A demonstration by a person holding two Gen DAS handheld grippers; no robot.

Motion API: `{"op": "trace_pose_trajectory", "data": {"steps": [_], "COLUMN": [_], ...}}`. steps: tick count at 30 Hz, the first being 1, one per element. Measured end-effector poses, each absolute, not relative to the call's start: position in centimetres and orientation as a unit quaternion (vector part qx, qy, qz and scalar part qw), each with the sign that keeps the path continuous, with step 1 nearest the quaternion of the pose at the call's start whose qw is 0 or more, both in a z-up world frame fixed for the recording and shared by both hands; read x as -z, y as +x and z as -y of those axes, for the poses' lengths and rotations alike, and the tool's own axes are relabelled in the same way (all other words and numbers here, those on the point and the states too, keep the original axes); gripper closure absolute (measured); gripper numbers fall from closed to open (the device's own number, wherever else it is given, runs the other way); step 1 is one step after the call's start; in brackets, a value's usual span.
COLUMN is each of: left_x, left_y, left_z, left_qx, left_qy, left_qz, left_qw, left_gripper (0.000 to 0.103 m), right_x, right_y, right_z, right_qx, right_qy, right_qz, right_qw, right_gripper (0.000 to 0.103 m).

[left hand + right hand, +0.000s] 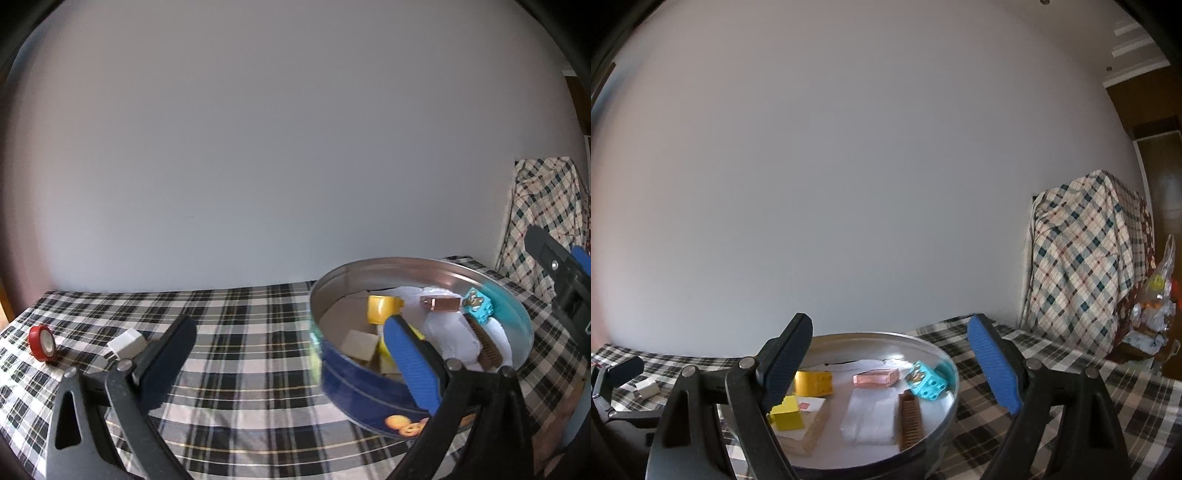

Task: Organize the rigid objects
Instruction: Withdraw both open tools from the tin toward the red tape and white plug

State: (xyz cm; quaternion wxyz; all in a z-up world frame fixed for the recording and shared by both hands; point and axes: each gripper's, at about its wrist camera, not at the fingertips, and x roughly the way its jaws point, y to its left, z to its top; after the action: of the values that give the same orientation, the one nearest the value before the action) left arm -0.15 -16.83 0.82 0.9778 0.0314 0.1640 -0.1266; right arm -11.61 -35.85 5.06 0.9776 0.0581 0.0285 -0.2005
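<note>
A round blue tin [354,387] with a silver inside stands on the plaid cloth. In it lie two yellow bricks [812,382], a pink block [875,377], a cyan brick [929,382], a brown comb [910,417], white paper [868,417] and a pale wooden block [812,424]. My left gripper [290,325] is open; its blue finger [406,358] overlaps the tin's near rim, while its dark finger is over the cloth to the left. My right gripper [890,325] hangs open above the tin [945,406], holding nothing.
A red tape roll [42,341] and a white plug adapter [125,345] lie on the plaid cloth [240,369] left of the tin. A plain wall closes the back. At the right stands a bulky thing under checked fabric [1086,266], with shiny bags [1156,306] beside it.
</note>
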Motion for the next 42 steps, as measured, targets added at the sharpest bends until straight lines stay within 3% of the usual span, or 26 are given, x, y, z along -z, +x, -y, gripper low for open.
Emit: {"op": "trace_pose_trajectory", "data": {"steps": [42], "left_x": [-0.7], "left_y": [3.4], "left_z": [1.0], "left_qx": [0.016], "left_qy": [0.036], "left_qz": [-0.162], "left_qw": [0.986], "left_gripper": [0.0], "right_x": [-4.2], "right_y": [-5.0], "right_z": [19.9], "right_qx": [0.079], "right_qy": [0.072], "right_qz": [-0.074], "right_qw": [0.991], "right_gripper": [0.015]}}
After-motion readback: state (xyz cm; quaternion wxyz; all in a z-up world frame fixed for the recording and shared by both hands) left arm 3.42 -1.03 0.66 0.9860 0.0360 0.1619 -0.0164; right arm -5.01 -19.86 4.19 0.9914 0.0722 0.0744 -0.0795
